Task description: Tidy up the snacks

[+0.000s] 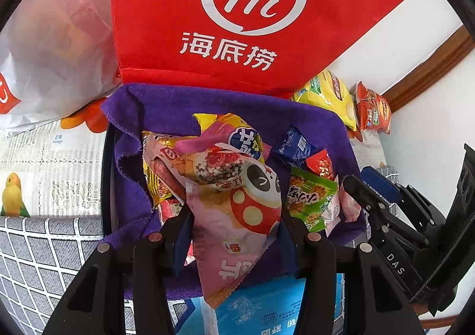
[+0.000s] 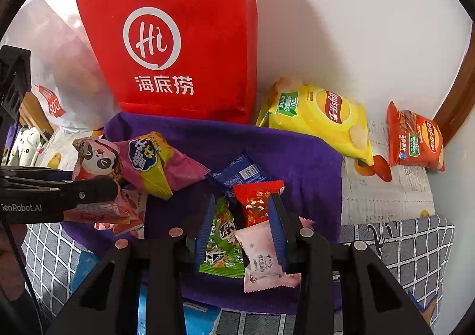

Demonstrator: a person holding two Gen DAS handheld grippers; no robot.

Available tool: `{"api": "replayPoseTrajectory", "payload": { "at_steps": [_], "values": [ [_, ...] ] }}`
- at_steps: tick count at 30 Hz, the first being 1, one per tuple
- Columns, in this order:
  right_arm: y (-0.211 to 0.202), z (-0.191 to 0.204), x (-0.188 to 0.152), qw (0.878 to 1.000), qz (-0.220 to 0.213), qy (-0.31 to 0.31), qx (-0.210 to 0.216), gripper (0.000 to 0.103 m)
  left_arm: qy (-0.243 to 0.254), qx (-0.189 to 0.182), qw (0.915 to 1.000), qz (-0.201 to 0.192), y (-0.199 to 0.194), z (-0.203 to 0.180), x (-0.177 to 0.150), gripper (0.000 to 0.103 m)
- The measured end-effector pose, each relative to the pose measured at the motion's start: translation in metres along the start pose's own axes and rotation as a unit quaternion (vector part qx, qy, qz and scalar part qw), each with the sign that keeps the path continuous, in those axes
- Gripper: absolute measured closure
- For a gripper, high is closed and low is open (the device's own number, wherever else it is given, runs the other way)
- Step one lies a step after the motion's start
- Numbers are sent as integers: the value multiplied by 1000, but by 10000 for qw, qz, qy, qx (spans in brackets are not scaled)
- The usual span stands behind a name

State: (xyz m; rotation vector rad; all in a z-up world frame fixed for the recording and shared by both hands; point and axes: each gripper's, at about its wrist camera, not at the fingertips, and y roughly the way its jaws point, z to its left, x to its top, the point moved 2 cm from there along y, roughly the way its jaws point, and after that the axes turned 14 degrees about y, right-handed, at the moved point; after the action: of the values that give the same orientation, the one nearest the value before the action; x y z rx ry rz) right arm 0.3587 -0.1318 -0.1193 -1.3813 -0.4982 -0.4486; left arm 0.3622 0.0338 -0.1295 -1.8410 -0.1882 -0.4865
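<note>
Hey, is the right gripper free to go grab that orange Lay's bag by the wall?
Probably not yet. The right gripper looks shut on a pink snack packet and would need to drop it first. Otherwise the orange Lay's bag stands uncovered beside the yellow Lay's bag.

A plain white wall (image 2: 356,23) stands at the back, and it looks bright, with a soft grey shadow on it. A brown wooden strip (image 1: 430,68) runs along the wall at the right side. Down below is a white cover with fruit pictures (image 1: 44,163) on it, and nearer to me lies a grey cloth with white squares (image 2: 409,258).
</note>
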Motion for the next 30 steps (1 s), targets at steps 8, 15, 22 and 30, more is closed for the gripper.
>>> {"api": "replayPoseTrajectory", "payload": {
  "at_steps": [8, 15, 22, 30],
  "values": [
    [-3, -2, 1, 10000, -35, 33, -12, 65, 105, 34, 9999, -85, -3, -4, 3, 44],
    [-6, -2, 2, 10000, -75, 15, -20, 63, 288, 269, 9987, -320, -18, -13, 6, 31],
    [-19, -3, 4, 9997, -243, 84, -51, 63, 421, 386, 9971, -509, -38, -16, 7, 28],
    [-59, -1, 7, 9974, -665, 276, -56, 59, 622, 663, 9930, -760, -72, -28, 0, 21]
  ]
}}
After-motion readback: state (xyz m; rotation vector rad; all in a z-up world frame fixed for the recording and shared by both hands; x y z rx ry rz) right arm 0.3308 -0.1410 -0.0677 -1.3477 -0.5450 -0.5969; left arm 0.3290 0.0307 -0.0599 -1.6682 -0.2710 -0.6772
